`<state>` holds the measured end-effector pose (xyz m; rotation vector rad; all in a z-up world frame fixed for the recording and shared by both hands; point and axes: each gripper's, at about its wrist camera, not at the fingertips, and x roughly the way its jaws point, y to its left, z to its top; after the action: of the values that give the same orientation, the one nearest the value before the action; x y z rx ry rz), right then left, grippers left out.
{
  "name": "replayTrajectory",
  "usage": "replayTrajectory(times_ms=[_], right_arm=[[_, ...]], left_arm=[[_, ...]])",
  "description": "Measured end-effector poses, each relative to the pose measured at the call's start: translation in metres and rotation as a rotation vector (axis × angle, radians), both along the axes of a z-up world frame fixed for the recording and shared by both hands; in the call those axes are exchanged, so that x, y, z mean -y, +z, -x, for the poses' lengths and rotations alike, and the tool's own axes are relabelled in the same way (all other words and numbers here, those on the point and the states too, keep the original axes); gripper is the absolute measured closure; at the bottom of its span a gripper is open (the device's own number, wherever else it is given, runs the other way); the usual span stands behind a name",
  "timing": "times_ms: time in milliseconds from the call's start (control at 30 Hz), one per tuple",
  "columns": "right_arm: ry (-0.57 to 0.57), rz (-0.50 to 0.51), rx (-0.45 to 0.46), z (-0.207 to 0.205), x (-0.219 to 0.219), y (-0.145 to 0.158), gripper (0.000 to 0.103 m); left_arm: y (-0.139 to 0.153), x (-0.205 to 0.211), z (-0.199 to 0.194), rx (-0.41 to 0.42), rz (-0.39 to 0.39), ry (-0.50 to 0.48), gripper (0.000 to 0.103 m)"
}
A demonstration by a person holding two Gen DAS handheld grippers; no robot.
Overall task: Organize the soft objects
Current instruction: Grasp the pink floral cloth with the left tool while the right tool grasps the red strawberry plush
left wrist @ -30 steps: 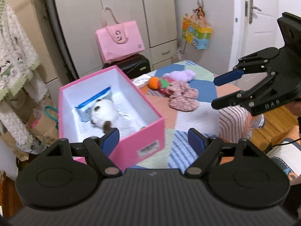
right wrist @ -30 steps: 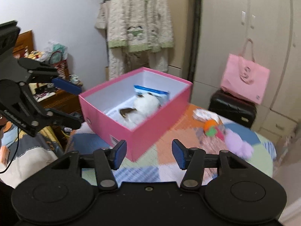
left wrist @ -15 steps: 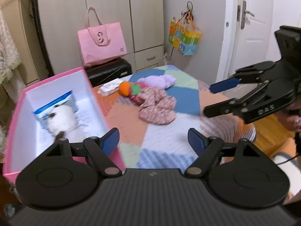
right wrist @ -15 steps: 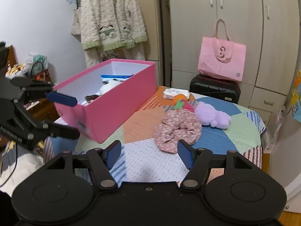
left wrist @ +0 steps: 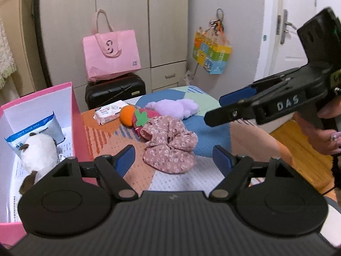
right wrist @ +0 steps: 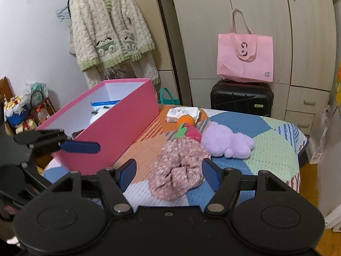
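A pink floral fabric piece (left wrist: pixel 169 149) (right wrist: pixel 179 170) lies crumpled on the patchwork table cover. Behind it sit a red-and-orange plush with a green leaf (left wrist: pixel 136 117) (right wrist: pixel 187 129) and a purple plush (left wrist: pixel 177 108) (right wrist: pixel 226 141). The pink box (left wrist: pixel 74 111) (right wrist: pixel 119 132) stands on the left, holding a white plush (left wrist: pixel 38 151) and a blue-and-white packet (left wrist: pixel 34 134). My left gripper (left wrist: pixel 173 157) is open just short of the floral piece. My right gripper (right wrist: pixel 169 169) (left wrist: pixel 215 109) is open too, and the floral piece lies just ahead between its fingers, untouched.
A pack of wipes (left wrist: pixel 109 111) (right wrist: pixel 182 113) lies at the table's far side. Behind stand a black suitcase (right wrist: pixel 240 98) with a pink tote bag (right wrist: pixel 245 57), wardrobes and a hanging fleece robe (right wrist: pixel 110 34). A hand (left wrist: pixel 326 138) holds the right gripper.
Both views have swung away from the pink box toward the soft things and come lower and closer to the floral piece. The right gripper's jaws have widened.
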<state>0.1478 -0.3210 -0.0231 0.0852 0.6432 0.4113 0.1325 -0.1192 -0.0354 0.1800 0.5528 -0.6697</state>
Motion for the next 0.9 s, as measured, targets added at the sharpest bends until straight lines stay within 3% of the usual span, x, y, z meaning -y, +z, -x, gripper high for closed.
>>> replayTrajectory(times_ms=[367, 567, 800, 900], right_arm=[[0.067, 0.025, -0.050, -0.070, -0.016, -0.014, 0.030], [0.103, 0.075, -0.090, -0.110, -0.031, -0.021, 0.030], [0.114, 0.085, -0.144, -0.144, -0.031, -0.039, 0.030], [0.119, 0.060, -0.160, -0.153, -0.029, -0.044, 0.033]], left_arm=[[-0.038, 0.038, -0.037, -0.001, 0.063, 0.095, 0.024], [-0.060, 0.059, -0.061, -0.010, 0.016, 0.151, 0.024], [-0.074, 0.069, -0.081, -0.080, -0.018, 0.139, 0.024], [-0.072, 0.067, -0.076, -0.047, -0.015, 0.119, 0.026]])
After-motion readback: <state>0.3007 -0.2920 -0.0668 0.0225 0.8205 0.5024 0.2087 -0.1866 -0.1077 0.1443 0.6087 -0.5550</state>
